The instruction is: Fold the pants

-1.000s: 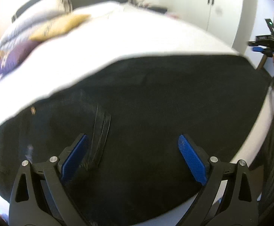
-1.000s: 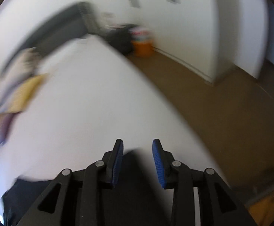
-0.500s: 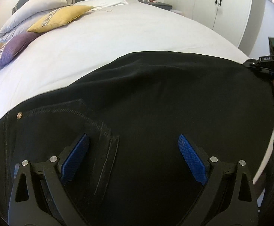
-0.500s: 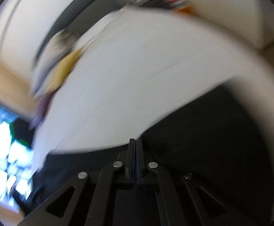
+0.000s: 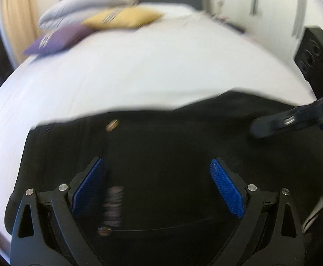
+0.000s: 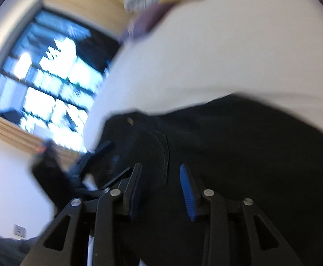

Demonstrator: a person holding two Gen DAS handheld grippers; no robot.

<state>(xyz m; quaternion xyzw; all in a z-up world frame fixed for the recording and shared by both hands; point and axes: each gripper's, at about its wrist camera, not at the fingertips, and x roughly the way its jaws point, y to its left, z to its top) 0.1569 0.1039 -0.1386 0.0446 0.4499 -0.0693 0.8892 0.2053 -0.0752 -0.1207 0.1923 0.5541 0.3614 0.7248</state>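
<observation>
Black pants (image 5: 172, 155) lie folded on the white bed (image 5: 139, 73), the waist with its metal button (image 5: 112, 125) to the left. My left gripper (image 5: 158, 184) is wide open just above the waist end, holding nothing. My right gripper (image 6: 161, 188) is partly open over the pants (image 6: 239, 155) and empty; its finger also shows in the left wrist view (image 5: 294, 119) at the right. Both views are blurred by motion.
Purple (image 5: 57, 40), yellow (image 5: 121, 18) and white (image 5: 83, 4) pillows lie at the bed's head. White wardrobe doors (image 5: 261, 0) stand behind. A bright window (image 6: 46, 82) is left of the bed in the right wrist view.
The right gripper went from shut to partly open and swung left over the pants, close to the left gripper. The left gripper stayed open over the waist end.
</observation>
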